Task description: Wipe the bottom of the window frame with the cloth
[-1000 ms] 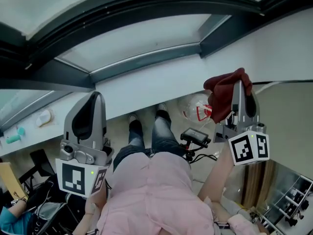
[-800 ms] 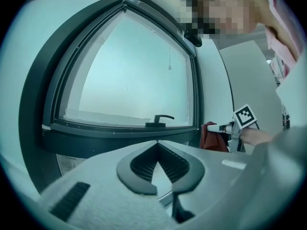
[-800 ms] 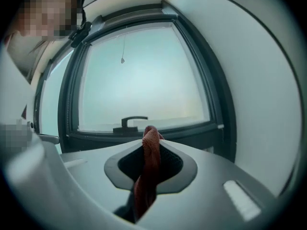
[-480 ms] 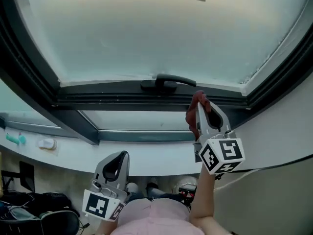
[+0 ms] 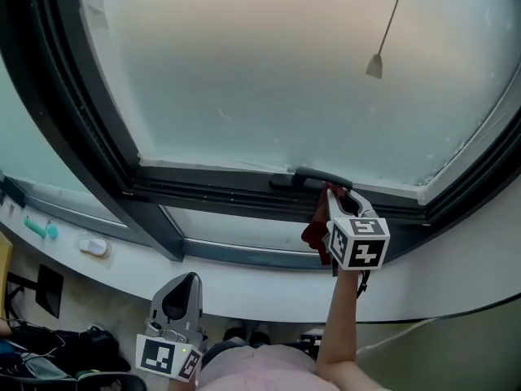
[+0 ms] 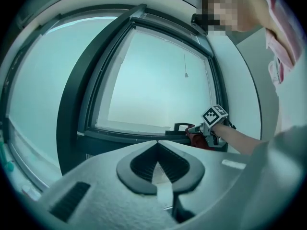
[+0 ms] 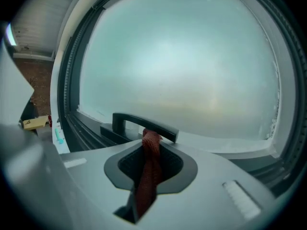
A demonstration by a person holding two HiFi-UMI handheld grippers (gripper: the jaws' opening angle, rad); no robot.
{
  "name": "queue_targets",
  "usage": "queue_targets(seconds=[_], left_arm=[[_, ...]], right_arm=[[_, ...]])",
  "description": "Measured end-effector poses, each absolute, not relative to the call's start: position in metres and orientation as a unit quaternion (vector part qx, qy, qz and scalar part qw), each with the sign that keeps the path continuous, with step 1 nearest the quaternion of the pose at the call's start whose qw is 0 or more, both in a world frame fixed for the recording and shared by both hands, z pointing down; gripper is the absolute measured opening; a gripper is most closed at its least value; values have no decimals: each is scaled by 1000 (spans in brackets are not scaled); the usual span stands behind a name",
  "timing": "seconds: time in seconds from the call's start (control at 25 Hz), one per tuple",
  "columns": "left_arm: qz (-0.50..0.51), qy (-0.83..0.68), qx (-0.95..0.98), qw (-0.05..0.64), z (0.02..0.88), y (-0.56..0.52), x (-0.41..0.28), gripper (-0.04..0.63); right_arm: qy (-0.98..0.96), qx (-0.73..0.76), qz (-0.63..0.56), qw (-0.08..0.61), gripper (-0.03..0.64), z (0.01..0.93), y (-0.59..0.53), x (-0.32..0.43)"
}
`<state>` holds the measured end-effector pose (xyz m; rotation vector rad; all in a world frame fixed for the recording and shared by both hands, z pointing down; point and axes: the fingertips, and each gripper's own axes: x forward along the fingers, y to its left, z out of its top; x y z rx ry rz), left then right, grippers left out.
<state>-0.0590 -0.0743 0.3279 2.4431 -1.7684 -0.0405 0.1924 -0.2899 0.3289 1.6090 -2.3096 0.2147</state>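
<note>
Pink top: at the bottom edge of the head view, nearest the camera, with the person's bare right forearm rising from it.
Left gripper: low and left of the forearm, in front of the white sill, well apart from the window. Its own view shows the two jaws together with nothing between them. Its marker cube faces the camera.
White sill: a pale curved ledge under the window. A teal item and a small white item lie on its far left stretch, near each other.
Right gripper: held up at the end of the forearm, its tips just under the window handle, its marker cube turned towards the camera. Its jaws are clamped on the cloth.
Cloth: dark red and bunched. It runs as a narrow strip up between the right jaws and pokes out at their tips, right at the handle. A fold hangs to the left of the gripper in front of the lower frame. Whether it touches the frame cannot be told.
Window handle: a dark bar lying along the bottom frame, right above the right gripper's tips.
Bottom of the window frame: a dark grooved rail running left to right under the pane.
Frosted pane: pale and cloudy, filling the frame.
Pull cord: a thin line hanging in front of the upper right of the pane, ending in a small cone.
</note>
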Motion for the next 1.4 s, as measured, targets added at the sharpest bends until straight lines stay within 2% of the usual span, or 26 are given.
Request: queue_targets(seconds=[0.72,1.24,1.4], left_arm=[[-45,-520,853,15,295,-126,-31,-2],[-48,-525,849,26,301,-128,-35,-2],[-44,-522,852,25,301,-127,-31,-2]], right_arm=[[-818,525,136,190,51,335,-300,193],[-822,516,138,198,51,336,-301,191],[-799,547,120,219,51,335,-300,210]])
